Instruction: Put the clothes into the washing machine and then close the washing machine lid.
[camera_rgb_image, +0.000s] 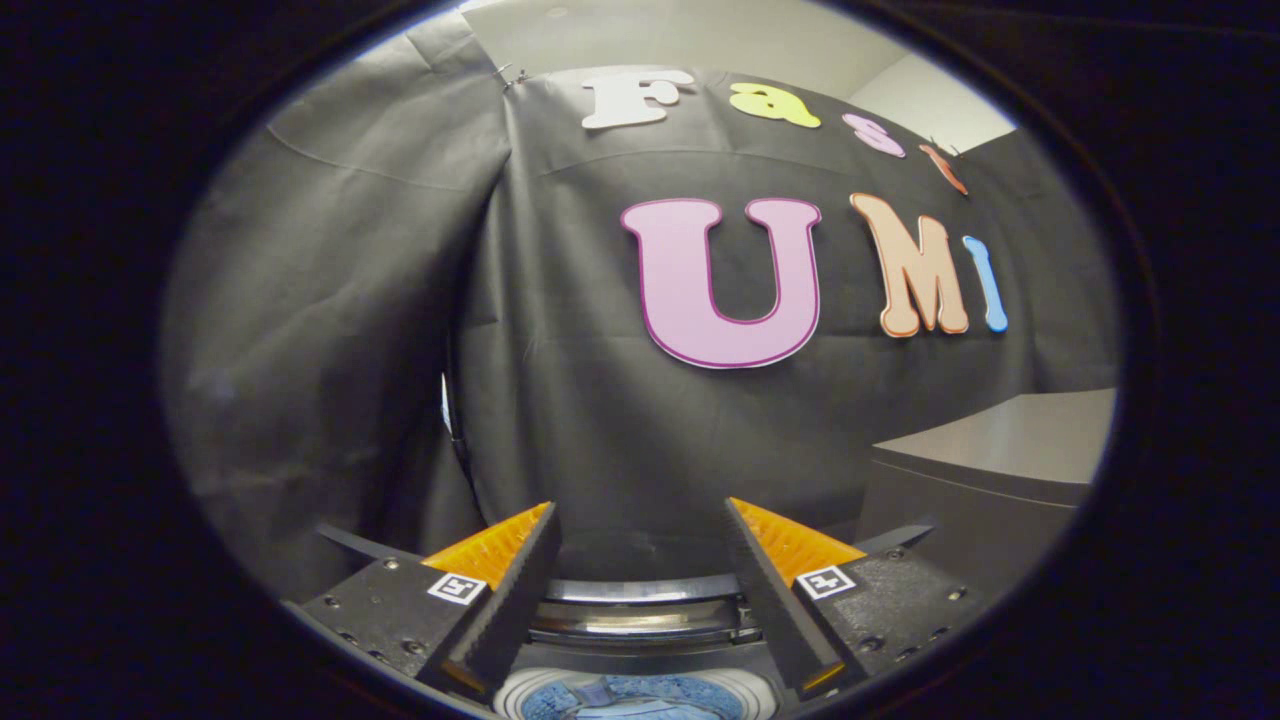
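Note:
My gripper (640, 515) is open, its two fingers spread wide with nothing between them. Below and between the fingers lies the top of the washing machine (640, 620), with its raised lid edge showing as a curved metal band. Under that, the round white drum opening (520, 695) holds blue clothes (630, 695). The gripper hangs above the machine, looking out at the booth's black cloth wall beyond the fingers.
A grey box-like cabinet (1000, 450) stands to the right of the machine, just beyond the right finger. Black cloth (330, 300) hangs close on the left and behind the machine.

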